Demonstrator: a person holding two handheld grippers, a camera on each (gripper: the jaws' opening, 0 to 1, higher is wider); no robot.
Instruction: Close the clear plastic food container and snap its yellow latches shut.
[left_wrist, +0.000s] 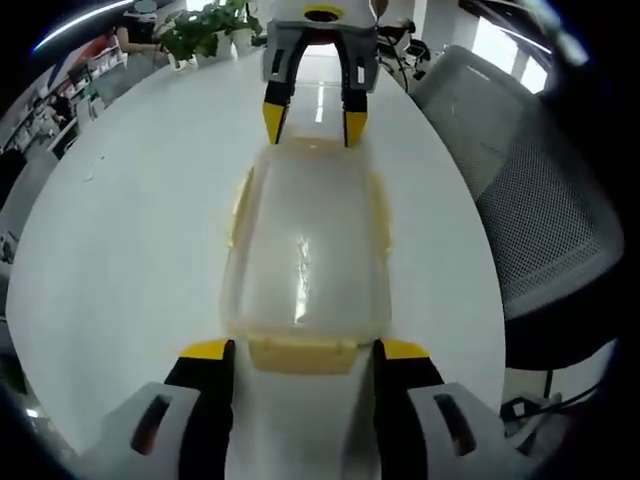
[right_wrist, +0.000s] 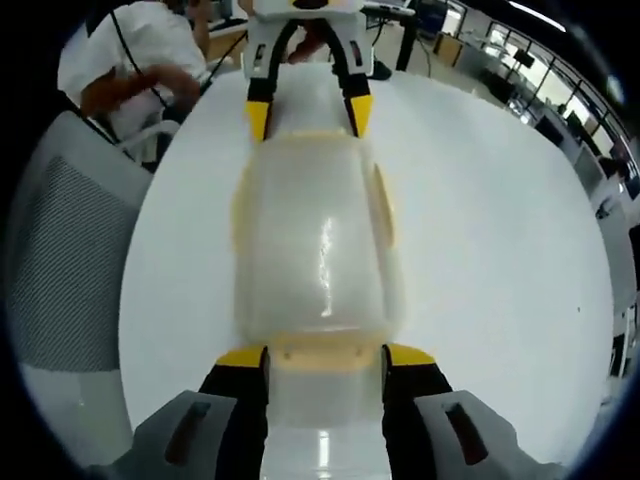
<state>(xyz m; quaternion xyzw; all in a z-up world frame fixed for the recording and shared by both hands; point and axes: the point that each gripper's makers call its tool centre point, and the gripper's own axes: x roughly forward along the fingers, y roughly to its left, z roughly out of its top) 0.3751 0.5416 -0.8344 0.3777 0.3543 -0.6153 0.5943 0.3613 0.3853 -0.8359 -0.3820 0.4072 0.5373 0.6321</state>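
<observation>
The clear plastic container lies lengthwise on the white table with its lid on. Yellow latches show on its long sides and at its ends. My left gripper is open, its yellow tips either side of the near end latch. My right gripper stands open at the far end, tips down by the lid edge. In the right gripper view the container runs away from my right gripper, which brackets the end latch. The left gripper faces it.
A grey mesh office chair stands close to the table's edge, also seen as the chair. A potted plant sits at the table's far end. A person in white is behind the chair.
</observation>
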